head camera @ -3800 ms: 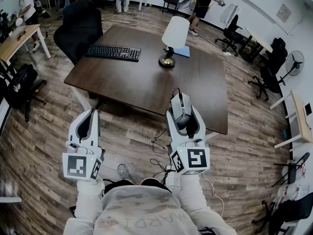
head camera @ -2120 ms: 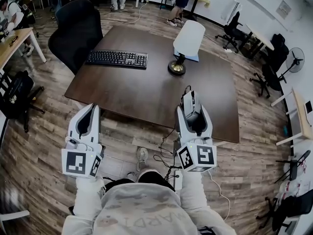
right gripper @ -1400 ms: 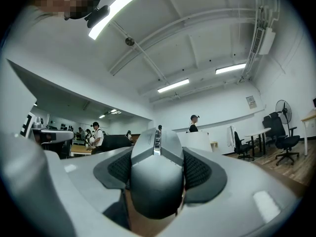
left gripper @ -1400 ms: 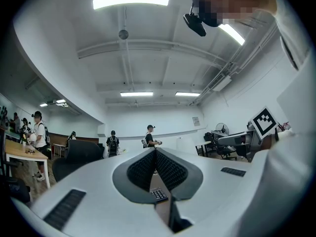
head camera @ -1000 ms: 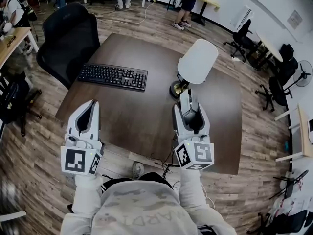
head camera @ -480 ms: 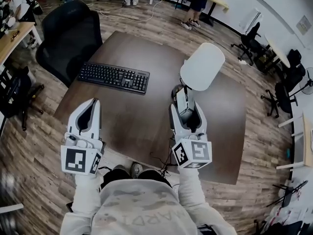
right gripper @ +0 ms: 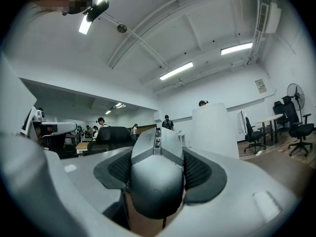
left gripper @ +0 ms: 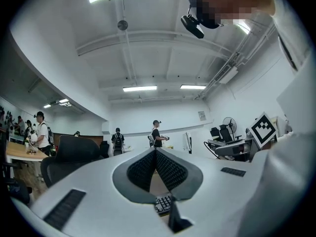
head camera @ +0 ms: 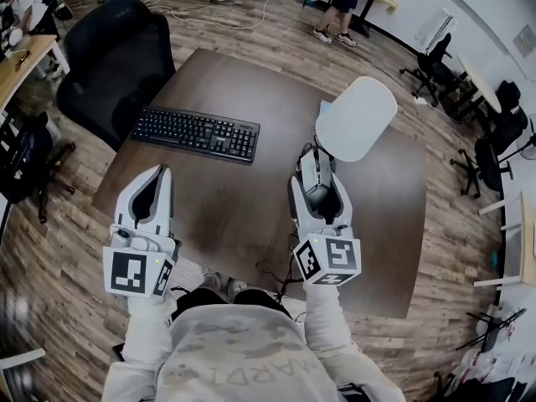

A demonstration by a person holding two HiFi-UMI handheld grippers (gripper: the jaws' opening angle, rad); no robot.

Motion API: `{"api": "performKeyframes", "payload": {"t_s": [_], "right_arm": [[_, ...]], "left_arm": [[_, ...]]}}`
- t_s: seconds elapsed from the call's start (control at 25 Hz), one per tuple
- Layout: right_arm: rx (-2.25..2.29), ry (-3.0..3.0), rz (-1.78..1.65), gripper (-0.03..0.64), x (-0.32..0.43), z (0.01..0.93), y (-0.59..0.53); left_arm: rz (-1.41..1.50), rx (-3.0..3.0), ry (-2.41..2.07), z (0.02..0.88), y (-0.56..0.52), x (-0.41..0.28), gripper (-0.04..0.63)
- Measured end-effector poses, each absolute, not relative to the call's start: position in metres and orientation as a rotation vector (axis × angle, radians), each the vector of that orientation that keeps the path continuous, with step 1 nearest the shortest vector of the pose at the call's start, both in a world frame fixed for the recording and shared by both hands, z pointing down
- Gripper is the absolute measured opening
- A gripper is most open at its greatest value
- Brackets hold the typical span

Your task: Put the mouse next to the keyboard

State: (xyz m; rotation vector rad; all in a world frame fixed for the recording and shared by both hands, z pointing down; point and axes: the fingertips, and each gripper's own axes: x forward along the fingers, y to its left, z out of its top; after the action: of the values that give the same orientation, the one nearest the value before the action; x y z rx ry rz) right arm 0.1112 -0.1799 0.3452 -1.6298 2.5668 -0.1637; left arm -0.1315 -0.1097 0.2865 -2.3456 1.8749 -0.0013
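**Mouse pinched in my right tongs, over the table and well apart from the keyboard**

The grey mouse (right gripper: 157, 181) sits between the jaws of my right gripper (head camera: 315, 181), squeezed by its sides between the ribbed pads, with its scroll wheel and buttons pointing away from the camera. In the right gripper view it fills the gap from pad to pad. From the head view I see it held over the near right part of the dark wooden table (head camera: 243, 193), just in front of the white lamp shade (head camera: 356, 118), whose edge lies very near the jaw tips.

The black keyboard (head camera: 197, 134) lies flat on the far left part of the table, its long side facing me. It is well apart from the mouse, with bare tabletop between them.

My left gripper (head camera: 159, 176) hangs over the table's near left edge. Its jaws are pressed together at the tips, with nothing between them. Through the small gap under the pads, the left gripper view shows a corner of the keyboard.

Behind the keyboard a black office chair (head camera: 117, 53) stands against the far left side of the table. Several people stand farther back in the room.
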Motion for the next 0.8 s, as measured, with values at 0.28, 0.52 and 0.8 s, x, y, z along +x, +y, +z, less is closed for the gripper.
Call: {"api": "performKeyframes", "payload": {"t_s": [0.28,0.52,0.8], "right_arm": [[-1.694,2.545,-0.206,0.305,0.098,0.358,-0.212],[-1.766,2.531,-0.240,0.305,0.090,0.374,-0.238],[-1.850,2.505,-0.331,0.305,0.082,0.401,-0.266]], "left_arm": [[-0.006,-2.388,1.840,0.290,-0.149,-0.149,0.006],[-0.013,-2.444,1.798,0.300,-0.184,-0.159,0.006],[-0.029,-2.517,1.741,0.314,-0.222,-0.168,0.006]]}}
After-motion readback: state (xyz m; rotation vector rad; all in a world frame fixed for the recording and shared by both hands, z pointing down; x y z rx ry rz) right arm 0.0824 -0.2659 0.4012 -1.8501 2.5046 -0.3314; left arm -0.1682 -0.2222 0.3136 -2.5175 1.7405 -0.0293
